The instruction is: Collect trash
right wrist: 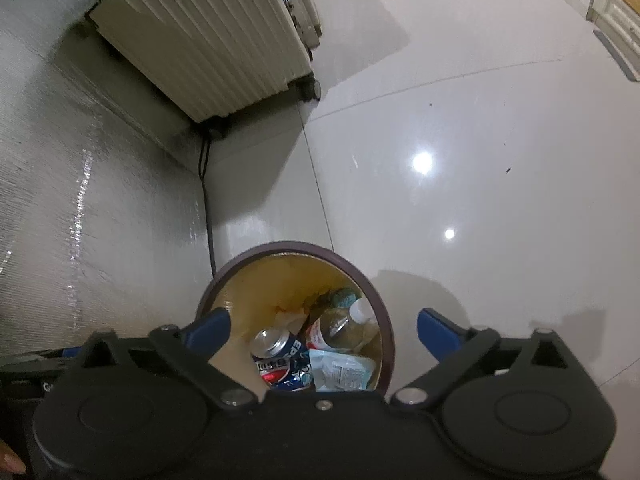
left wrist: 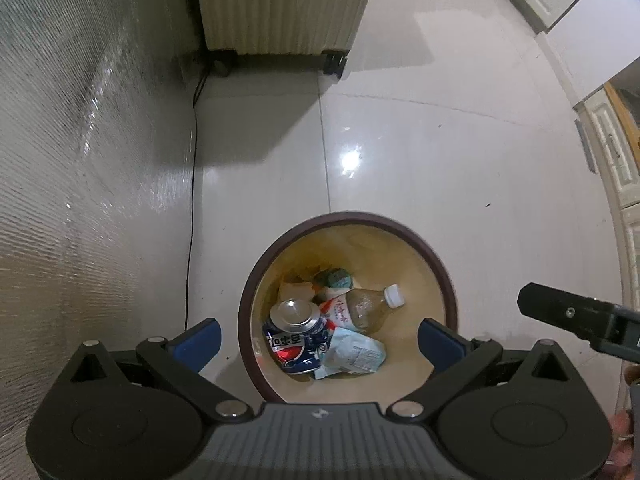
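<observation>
A round trash bin (left wrist: 442,276) with a dark brown rim and a yellowish inner wall is seen standing on the glossy white tiled floor (left wrist: 460,152), near a textured silvery wall (left wrist: 80,160). Inside the bin a blue Pepsi can (left wrist: 294,338) is seen lying at the bottom, with a clear plastic bottle (left wrist: 368,306) with a white cap beside it, a pale blue crumpled wrapper (left wrist: 352,354) touching the can, and scraps of paper (left wrist: 294,288) behind them. The left tongs (left wrist: 320,338) are held above the bin, pointed steeply down, with the blue pads spread wide and nothing between them. The right tongs (right wrist: 324,332) are likewise held over the bin with the pads spread wide and empty; in the left wrist view a black part of them is seen at the right edge. A cream ribbed suitcase (right wrist: 208,40) on dark wheels is seen standing against the wall beyond the bin, and a black cable (left wrist: 192,184) is seen running along the foot of the wall. Pale cabinet fronts (left wrist: 612,148) are seen at the far right.
</observation>
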### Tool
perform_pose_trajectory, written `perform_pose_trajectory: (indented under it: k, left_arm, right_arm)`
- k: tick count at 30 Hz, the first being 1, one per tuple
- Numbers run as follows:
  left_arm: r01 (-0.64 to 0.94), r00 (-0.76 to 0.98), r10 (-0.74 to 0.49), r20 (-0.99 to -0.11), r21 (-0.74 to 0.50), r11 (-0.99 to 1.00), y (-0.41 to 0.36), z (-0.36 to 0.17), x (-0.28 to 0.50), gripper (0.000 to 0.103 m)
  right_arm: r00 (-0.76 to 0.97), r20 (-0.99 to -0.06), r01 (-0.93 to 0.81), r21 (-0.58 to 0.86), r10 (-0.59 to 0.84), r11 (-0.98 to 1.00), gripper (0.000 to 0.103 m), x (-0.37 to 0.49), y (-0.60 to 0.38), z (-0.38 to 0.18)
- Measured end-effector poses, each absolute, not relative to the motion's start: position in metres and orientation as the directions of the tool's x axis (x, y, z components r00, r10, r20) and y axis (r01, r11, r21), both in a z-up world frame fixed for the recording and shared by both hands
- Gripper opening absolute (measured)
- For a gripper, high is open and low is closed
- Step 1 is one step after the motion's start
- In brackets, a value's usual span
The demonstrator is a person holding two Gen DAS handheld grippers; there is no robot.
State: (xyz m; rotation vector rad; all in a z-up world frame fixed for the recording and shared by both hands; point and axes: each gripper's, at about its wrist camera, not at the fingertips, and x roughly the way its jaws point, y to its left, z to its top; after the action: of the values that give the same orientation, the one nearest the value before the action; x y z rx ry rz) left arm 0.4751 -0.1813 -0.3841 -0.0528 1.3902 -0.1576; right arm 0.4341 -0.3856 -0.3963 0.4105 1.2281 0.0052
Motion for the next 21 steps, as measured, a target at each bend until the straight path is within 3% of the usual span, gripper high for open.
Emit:
perform_pose_trajectory:
  k: [6,21]
  left_arm:
    - [0.108,0.227,-0.138,-0.964,-0.116,0.987,-0.184,-0.328,0.462,0.103]
    - [0.097,0.393,-0.116,-0.912,-0.084,0.992,-0.164,-0.128,0.404,0.103]
  right_arm:
    - [0.389,-0.902,0.180,0.273,0.186,0.945,0.103,0.424,-0.387,-0.338]
    - [0.508,-0.846,0.054,0.219,0.162,0.974,0.103,0.366,-0.371,-0.137]
